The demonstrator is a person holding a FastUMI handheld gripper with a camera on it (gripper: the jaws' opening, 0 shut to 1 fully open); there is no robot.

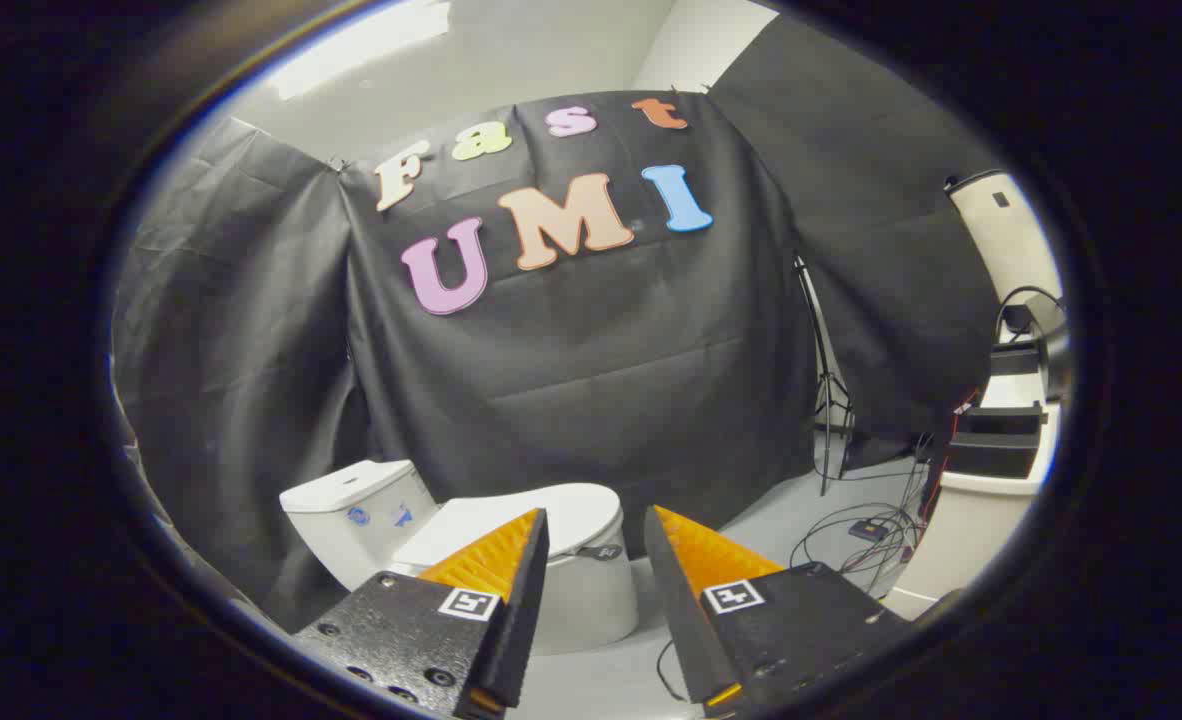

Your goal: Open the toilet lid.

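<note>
A white toilet (pixel 591 590) stands on the floor against the black cloth wall, beyond my fingers. Its lid (pixel 561 515) lies flat and closed on the bowl, and a small dark tab (pixel 601 551) sticks out at the lid's front rim. The white tank (pixel 356 515) sits behind the lid, to its left. My gripper (pixel 596 525) is open and hovers in the air short of the toilet, with nothing between its fingers. The left finger (pixel 511 560) overlaps the lid's near side in the view; the right finger (pixel 696 560) is off to the right of the bowl.
Loose cables (pixel 856 535) lie on the pale floor right of the toilet. A thin stand (pixel 826 400) leans by the cloth wall. Farther right stands a white unit with dark boxes (pixel 991 440) on it.
</note>
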